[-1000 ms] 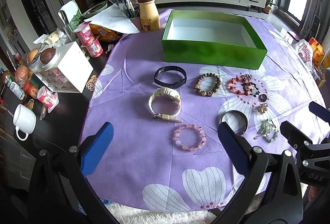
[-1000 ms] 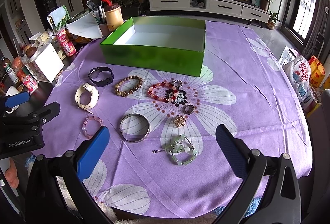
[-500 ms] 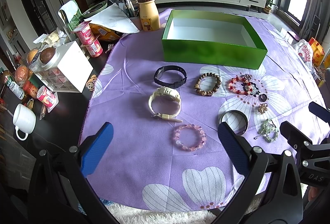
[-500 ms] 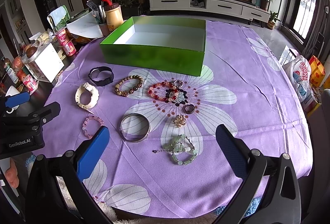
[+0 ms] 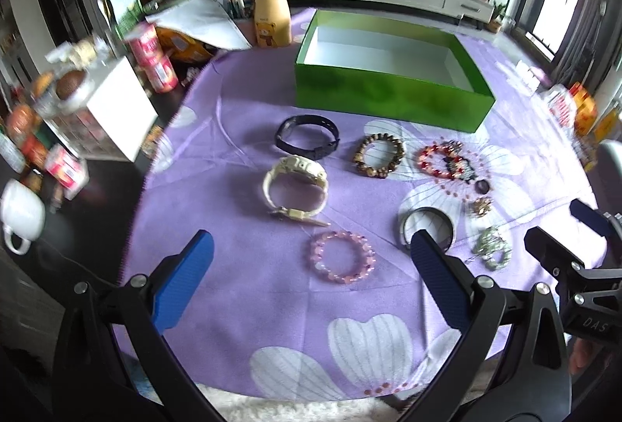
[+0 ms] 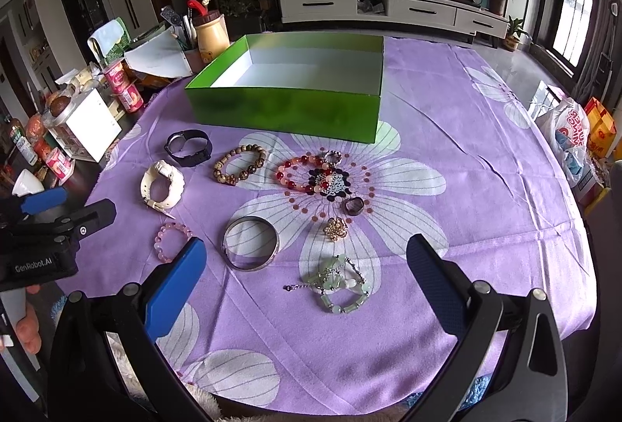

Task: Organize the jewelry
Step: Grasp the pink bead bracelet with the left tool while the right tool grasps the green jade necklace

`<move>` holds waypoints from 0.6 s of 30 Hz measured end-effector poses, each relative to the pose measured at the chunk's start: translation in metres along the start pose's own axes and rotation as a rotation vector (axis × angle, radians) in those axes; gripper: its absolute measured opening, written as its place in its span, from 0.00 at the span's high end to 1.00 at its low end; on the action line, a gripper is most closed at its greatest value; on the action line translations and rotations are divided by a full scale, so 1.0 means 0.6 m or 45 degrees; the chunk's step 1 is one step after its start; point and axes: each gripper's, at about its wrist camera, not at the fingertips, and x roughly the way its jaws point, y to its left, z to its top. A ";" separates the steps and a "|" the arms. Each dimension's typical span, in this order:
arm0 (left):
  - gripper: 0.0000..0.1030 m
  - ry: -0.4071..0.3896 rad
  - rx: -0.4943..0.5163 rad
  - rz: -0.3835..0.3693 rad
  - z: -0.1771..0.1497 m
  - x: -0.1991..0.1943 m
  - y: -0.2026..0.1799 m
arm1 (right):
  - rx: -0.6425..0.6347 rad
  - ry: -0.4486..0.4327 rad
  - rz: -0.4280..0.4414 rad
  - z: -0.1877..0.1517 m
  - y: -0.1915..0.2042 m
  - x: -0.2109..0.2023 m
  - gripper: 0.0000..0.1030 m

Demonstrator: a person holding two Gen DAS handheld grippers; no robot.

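An open, empty green box (image 5: 392,99) (image 6: 287,111) stands at the far side of the purple flowered cloth (image 5: 241,278). In front of it lie a black band (image 5: 307,137), a white watch (image 5: 295,188), a brown bead bracelet (image 5: 379,155), a red bead bracelet (image 6: 299,169), a pink bead bracelet (image 5: 342,256), a silver bangle (image 6: 250,243), a jade bracelet (image 6: 340,288), a gold charm (image 6: 336,227) and a dark ring (image 6: 353,206). My left gripper (image 5: 311,282) is open and empty, near the pink bracelet. My right gripper (image 6: 307,286) is open and empty, near the jade bracelet.
Left of the cloth on the dark table stand a white drawer box (image 5: 116,107), red cans (image 5: 153,52), a yellow bear bottle (image 5: 272,17), a white mug (image 5: 21,216) and papers. Bags (image 6: 571,134) sit off the right edge.
Both grippers have shifted slightly forward over the cloth; the left view is a little blurred from motion. The jewelry and box have not moved.
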 end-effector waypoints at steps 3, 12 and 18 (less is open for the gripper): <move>0.02 -0.007 -0.050 -0.034 0.000 0.016 0.018 | 0.025 0.001 0.021 -0.005 -0.024 0.006 0.01; 0.02 0.085 -0.023 0.019 -0.043 0.097 0.047 | 0.059 0.095 -0.024 -0.048 -0.088 0.062 0.12; 0.17 0.086 0.055 0.013 -0.056 0.132 0.026 | -0.008 0.133 -0.015 -0.080 -0.087 0.099 0.37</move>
